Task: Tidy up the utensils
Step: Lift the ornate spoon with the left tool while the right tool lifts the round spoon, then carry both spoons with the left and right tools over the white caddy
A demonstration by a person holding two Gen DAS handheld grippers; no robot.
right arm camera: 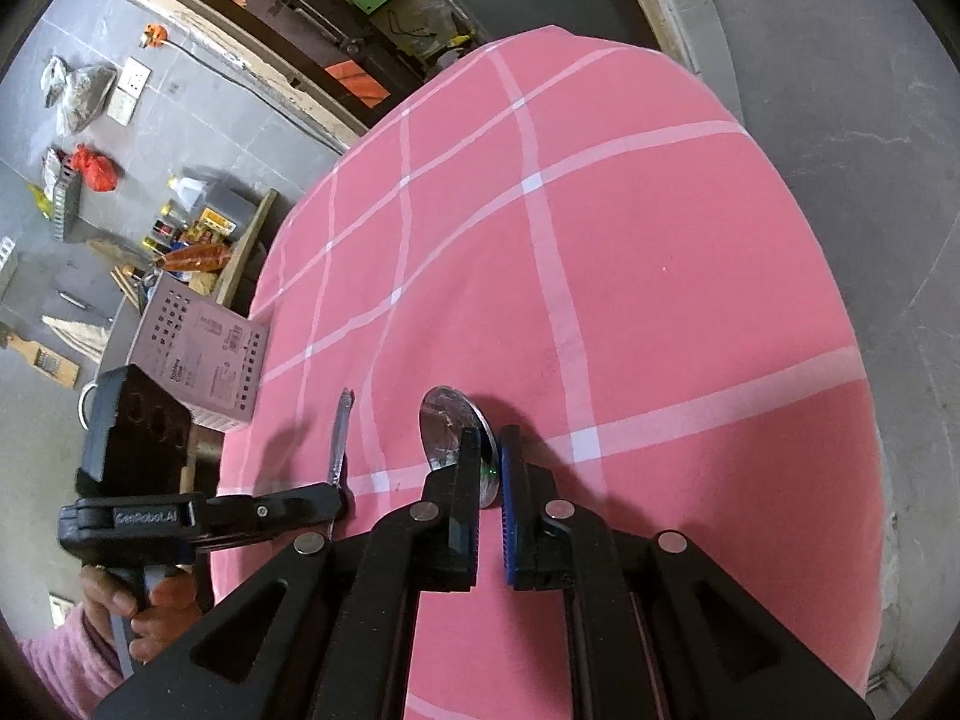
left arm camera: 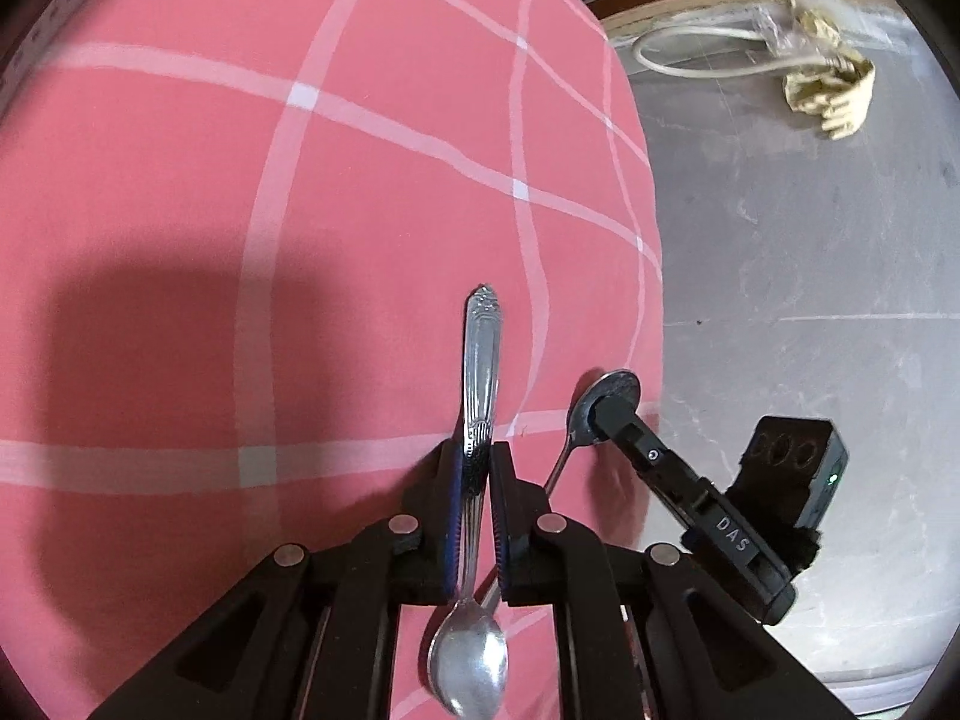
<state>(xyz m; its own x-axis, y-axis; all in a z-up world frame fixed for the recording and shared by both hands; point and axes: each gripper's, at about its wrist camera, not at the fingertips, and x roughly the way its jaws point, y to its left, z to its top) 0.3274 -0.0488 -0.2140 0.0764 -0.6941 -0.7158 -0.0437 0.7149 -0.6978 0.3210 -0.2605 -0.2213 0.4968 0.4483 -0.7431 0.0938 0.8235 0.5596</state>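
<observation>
A pink checked tablecloth (left arm camera: pixel 180 180) covers the table. My left gripper (left arm camera: pixel 477 453) is shut on the patterned handle of a steel spoon (left arm camera: pixel 480 354). The handle points away from me and the bowl hangs close under the camera. To its right, near the table's edge, my right gripper (left arm camera: pixel 603 414) is shut on the bowl of a second spoon (left arm camera: pixel 621 387), whose thin handle runs back under my left fingers. In the right wrist view that bowl (right arm camera: pixel 444 420) sits edge-on between the pads of the right gripper (right arm camera: pixel 491 438). The left gripper (right arm camera: pixel 342 495) holds the first spoon (right arm camera: pixel 341 432) at left.
A perforated pinkish box (right arm camera: pixel 204 354) stands just off the table's left edge. A hand (right arm camera: pixel 132 600) in a pink sleeve holds the left gripper. Grey floor surrounds the table, with a white cable (left arm camera: pixel 690 69), a beige cloth (left arm camera: pixel 834 96) and scattered clutter (right arm camera: pixel 78 180).
</observation>
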